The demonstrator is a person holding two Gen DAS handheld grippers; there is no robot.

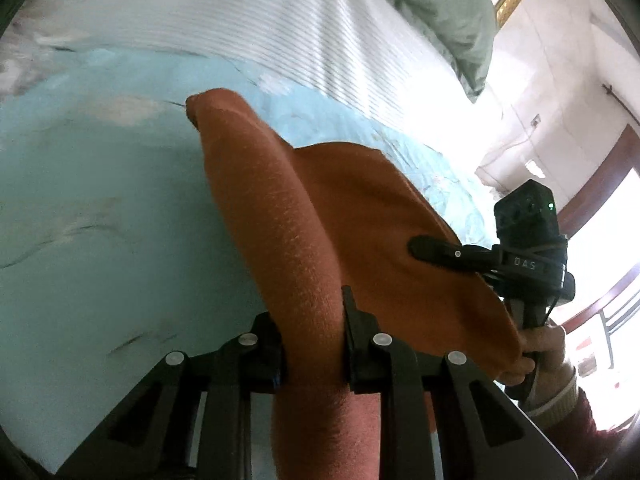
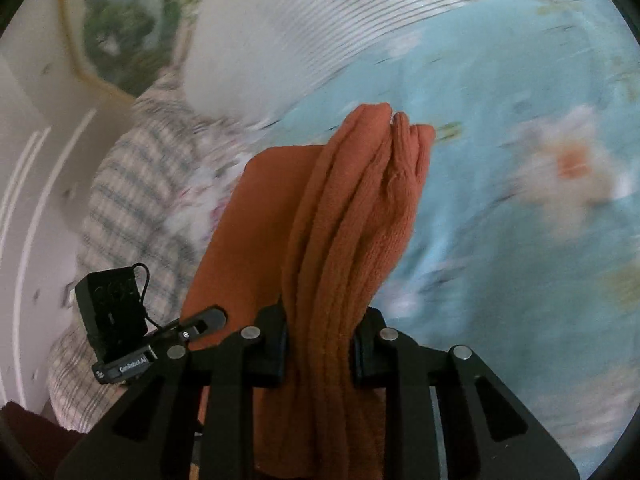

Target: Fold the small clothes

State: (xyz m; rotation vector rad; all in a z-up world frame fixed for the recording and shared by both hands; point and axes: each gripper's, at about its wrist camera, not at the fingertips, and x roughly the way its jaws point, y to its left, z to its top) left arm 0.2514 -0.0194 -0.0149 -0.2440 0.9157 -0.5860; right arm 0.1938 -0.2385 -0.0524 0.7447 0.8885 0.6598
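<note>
An orange knit garment point(image 1: 320, 220) hangs lifted above a light blue floral bedspread point(image 1: 100, 200). My left gripper point(image 1: 314, 340) is shut on one bunched edge of it. In the left wrist view the right gripper point(image 1: 440, 250) pinches the garment's other side, at the right. In the right wrist view my right gripper point(image 2: 320, 344) is shut on a gathered, ribbed part of the orange garment point(image 2: 360, 208), with the left gripper point(image 2: 200, 322) at lower left holding the flat part. The right wrist view is motion-blurred.
A white striped sheet point(image 1: 260, 12) and a grey-green pillow point(image 1: 448, 8) lie at the far end of the bed. A plaid cushion point(image 2: 132, 200) sits left in the right wrist view. A wall and window point(image 1: 600, 220) are at the right.
</note>
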